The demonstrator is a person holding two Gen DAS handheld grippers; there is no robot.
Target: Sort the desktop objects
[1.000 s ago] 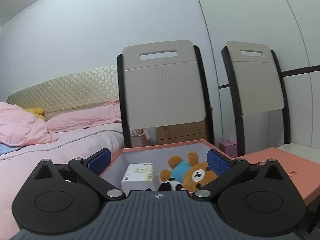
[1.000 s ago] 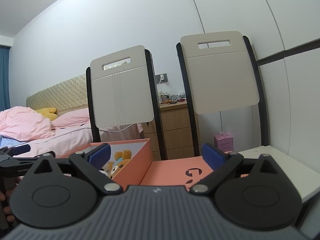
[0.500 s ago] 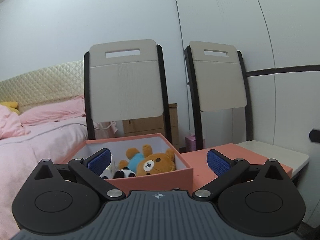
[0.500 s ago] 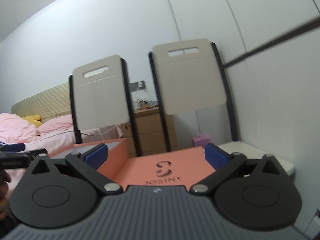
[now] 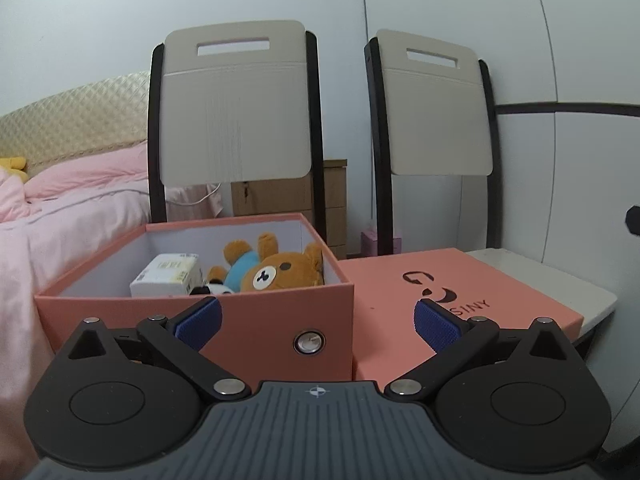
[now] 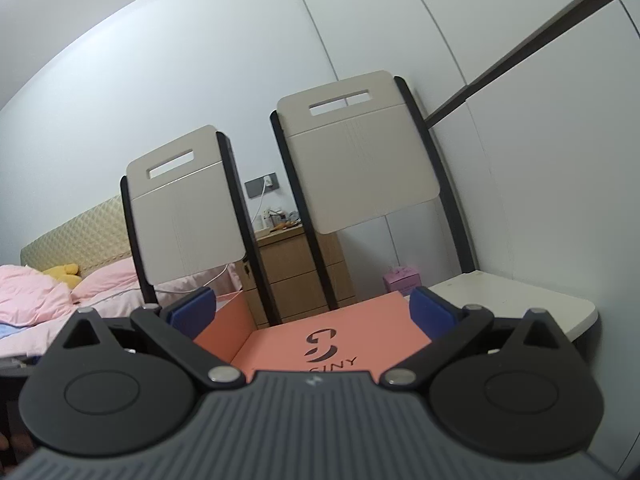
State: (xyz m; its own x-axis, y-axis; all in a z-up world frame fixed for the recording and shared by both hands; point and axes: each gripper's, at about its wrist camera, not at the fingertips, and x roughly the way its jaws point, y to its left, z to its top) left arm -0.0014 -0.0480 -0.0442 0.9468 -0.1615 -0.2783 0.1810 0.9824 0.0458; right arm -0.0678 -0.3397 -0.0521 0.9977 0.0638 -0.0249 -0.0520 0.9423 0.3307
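An open salmon-pink box (image 5: 256, 320) stands on the white table (image 5: 592, 296). Inside it lie a brown teddy bear in a blue shirt (image 5: 276, 268), a small panda toy (image 5: 212, 290) and a white carton (image 5: 168, 276). The pink lid (image 5: 452, 300) with a dark logo lies flat to the box's right. My left gripper (image 5: 316, 324) is open and empty, just in front of the box's front wall. My right gripper (image 6: 312, 312) is open and empty, above the near part of the lid (image 6: 332, 340), with the box corner (image 6: 224, 328) at its left.
Two beige chair backs (image 5: 236, 108) (image 5: 436, 104) stand behind the table. A bed with pink bedding (image 5: 60, 208) lies to the left. A wooden drawer unit (image 6: 296, 272) and a small pink box (image 6: 402, 280) stand by the wall.
My left gripper has pulled back and dropped from over the box to in front of it. My right gripper has swung right and tilted, now over the lid.
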